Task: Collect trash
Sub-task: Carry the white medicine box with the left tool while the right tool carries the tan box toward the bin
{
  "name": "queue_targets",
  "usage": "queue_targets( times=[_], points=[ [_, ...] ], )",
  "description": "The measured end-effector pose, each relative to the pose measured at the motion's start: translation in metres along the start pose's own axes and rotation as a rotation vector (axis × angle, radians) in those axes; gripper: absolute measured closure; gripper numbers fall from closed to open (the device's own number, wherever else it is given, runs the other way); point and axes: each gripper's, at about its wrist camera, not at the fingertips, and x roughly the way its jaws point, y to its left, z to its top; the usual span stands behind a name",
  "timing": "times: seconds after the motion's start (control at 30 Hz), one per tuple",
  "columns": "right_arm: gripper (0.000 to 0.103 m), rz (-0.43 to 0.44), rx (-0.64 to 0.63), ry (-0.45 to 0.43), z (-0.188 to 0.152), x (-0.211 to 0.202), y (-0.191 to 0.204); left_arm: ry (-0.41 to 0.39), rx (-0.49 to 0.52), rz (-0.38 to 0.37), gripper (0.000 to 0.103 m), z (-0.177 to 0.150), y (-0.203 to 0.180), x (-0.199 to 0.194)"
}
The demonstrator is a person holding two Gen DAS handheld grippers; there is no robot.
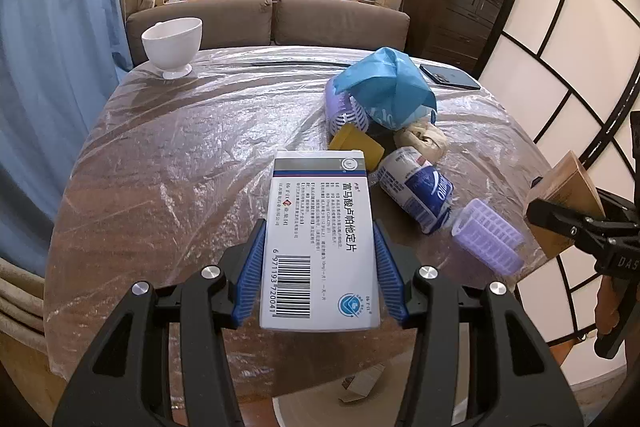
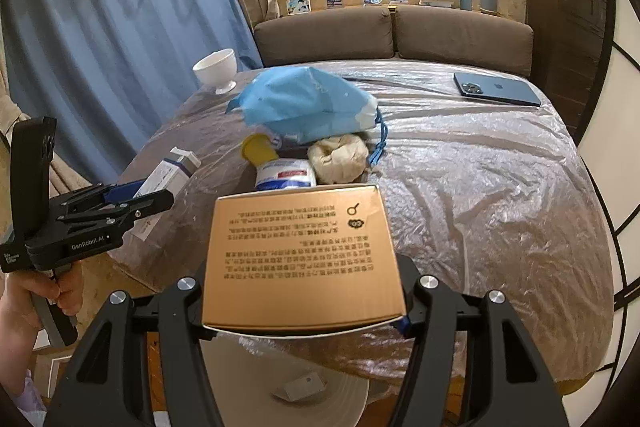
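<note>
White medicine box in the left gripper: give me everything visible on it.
The white medicine box is a flat cardboard carton with a grey-blue band at its far end, black Chinese print, a barcode and a blue round logo. It looks closed and undented. The left gripper clamps its long sides between blue ribbed pads, holding it lifted above the plastic-covered table, pointing away from the camera.

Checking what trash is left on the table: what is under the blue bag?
The blue bag drapes over a lavender slotted basket tipped on its side. A yellow cap and crumpled paper wad lie at its edge. The basket's inside is hidden by the bag.
</note>
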Motion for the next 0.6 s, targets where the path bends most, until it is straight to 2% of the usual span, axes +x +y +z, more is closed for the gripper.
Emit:
queue_targets(
  times=[0.6],
  points=[
    [0.044,0.061,-0.037,0.036,-0.032,-0.012,0.02,-0.005,0.022,-0.031,0.051,-0.024,-0.015,-0.018]
  ],
)
